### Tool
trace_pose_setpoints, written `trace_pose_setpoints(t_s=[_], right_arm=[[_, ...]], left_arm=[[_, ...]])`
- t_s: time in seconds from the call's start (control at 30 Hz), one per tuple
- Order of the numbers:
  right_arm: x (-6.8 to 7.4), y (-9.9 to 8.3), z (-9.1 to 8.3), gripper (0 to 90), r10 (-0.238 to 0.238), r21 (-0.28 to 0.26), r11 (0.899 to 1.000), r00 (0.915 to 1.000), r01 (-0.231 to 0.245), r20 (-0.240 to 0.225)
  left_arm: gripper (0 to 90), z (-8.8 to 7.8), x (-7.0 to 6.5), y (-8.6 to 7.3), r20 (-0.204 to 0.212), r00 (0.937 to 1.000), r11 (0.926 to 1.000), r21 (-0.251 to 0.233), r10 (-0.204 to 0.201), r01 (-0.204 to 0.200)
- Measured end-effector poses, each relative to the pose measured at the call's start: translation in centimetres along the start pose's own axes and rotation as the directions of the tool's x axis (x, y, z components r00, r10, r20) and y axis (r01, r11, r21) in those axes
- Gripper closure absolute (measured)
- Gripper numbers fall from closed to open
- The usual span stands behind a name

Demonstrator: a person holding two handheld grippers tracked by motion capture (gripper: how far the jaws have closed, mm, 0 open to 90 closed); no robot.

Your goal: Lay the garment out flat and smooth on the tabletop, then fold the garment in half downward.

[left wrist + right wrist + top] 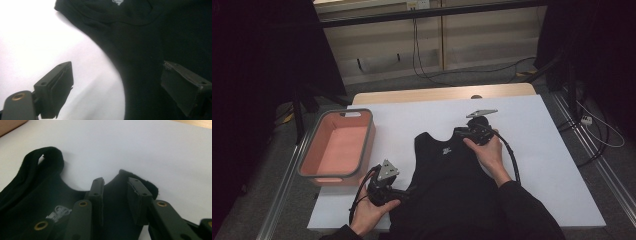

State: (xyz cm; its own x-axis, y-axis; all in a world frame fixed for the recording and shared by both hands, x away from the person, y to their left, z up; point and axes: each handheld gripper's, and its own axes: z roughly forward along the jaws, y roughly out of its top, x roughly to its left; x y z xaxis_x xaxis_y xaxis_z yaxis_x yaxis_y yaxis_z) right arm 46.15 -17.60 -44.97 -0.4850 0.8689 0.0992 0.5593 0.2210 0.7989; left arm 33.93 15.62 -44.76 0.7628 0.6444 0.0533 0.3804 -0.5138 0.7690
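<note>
A black sleeveless vest (447, 175) of soft, matte knit lies flat on the white tabletop (537, 150), its long axis running from the near edge toward the far edge, shoulder straps pointing away from the person. A small white printed label (58, 213) sits inside the neckline; its lettering is too blurred to read. The right gripper (115, 195) hovers over the vest's right shoulder strap, its flat black jaws narrowly parted with the strap's cloth between them, not pinched. The left gripper (117, 85) stands wide at the vest's left side edge near the table's near edge, one jaw over bare tabletop, the other over fabric. A salmon-pink plastic bin (337, 147) with a grey rim sits at the table's left edge.
</note>
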Motion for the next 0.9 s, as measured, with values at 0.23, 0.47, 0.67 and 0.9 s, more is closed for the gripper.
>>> trace_pose_setpoints(t_s=[0.23,0.47,0.67,0.9], right_arm=[[0.4,-1.5,-2.8,58.3,-0.052,-0.028,0.998,0.9982,0.051,-0.03],[0.0,-2.2,-4.5,55.4,-0.053,-0.054,0.997,0.9981,0.051,-0.032],[-0.4,-2.6,-5.2,48.3,-0.036,-0.06,0.998,0.9983,0.033,-0.045],[-1.0,-2.4,-4.8,42.9,-0.027,-0.065,0.998,0.9987,0.024,-0.043]], left_arm=[[12.3,-0.2,0.8,0.2,0.005,0.9997,0.9991,-0.034,-0.025,0.026],[11.8,0.0,0.8,0.6,0.005,0.9998,0.9986,-0.05,-0.02,0.02],[14.6,0.9,1.3,1.5,0.016,0.9991,0.997,-0.067,-0.039,0.04],[13.0,2.4,2.1,2.9,0.026,0.9975,0.9956,-0.065,-0.066,0.067]])
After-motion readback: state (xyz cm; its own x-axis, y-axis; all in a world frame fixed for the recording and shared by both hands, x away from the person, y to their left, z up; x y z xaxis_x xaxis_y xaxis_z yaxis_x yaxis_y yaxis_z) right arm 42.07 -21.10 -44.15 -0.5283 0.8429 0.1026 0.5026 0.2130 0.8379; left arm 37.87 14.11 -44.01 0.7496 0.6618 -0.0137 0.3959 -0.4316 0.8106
